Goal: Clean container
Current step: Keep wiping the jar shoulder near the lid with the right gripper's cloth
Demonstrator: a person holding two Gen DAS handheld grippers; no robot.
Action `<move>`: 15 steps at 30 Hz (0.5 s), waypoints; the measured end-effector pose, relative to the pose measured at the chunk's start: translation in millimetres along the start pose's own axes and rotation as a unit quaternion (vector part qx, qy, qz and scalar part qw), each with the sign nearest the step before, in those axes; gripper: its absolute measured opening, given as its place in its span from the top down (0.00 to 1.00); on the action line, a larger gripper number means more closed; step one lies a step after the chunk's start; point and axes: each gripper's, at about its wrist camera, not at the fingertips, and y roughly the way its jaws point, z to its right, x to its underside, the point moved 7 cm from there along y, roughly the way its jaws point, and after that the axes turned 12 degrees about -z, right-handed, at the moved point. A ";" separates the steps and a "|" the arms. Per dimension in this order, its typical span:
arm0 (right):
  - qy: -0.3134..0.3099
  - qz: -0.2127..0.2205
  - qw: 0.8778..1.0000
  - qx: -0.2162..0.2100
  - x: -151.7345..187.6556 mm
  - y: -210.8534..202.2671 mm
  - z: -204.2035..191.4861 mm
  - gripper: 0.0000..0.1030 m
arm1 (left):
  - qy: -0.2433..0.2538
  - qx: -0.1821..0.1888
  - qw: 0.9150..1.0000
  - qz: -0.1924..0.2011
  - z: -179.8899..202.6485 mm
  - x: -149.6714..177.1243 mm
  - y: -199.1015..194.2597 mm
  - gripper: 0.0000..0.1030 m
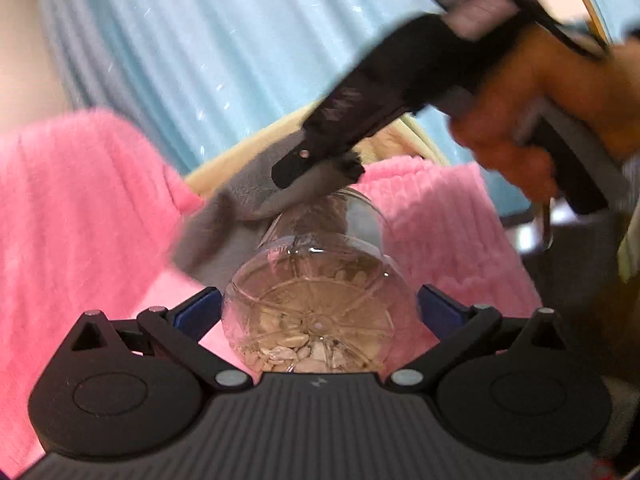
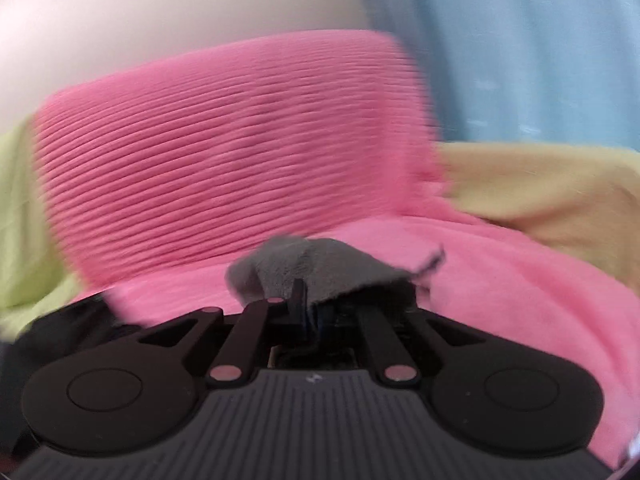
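Note:
A clear plastic jar with pale seed-like bits inside lies with its ribbed base toward the left wrist camera. My left gripper is shut on its sides, blue pads against the wall. The jar's open mouth points away. My right gripper, held by a hand, comes in from the upper right, shut on a grey cloth that drapes over the jar's mouth and left shoulder. In the right wrist view the grey cloth is pinched between the closed fingers of the right gripper; the jar is hidden there.
A pink ribbed blanket covers the surface below and behind the jar. Yellow-green fabric lies at the left and tan fabric at the right. A light blue curtain hangs behind.

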 end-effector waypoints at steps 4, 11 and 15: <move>-0.049 -0.019 0.994 -0.098 15.5 -13.6 -41.4 0.96 | 0.014 -0.014 1.000 -0.004 5.7 -1.1 1.0 0.00; 0.015 -0.013 1.000 -0.016 2.3 4.4 9.3 0.96 | 0.002 -0.004 1.000 0.003 5.3 0.8 1.1 0.00; 0.026 -0.011 0.999 -0.019 6.2 3.9 15.1 0.96 | -0.030 0.030 0.999 -0.004 -6.4 3.2 2.3 0.00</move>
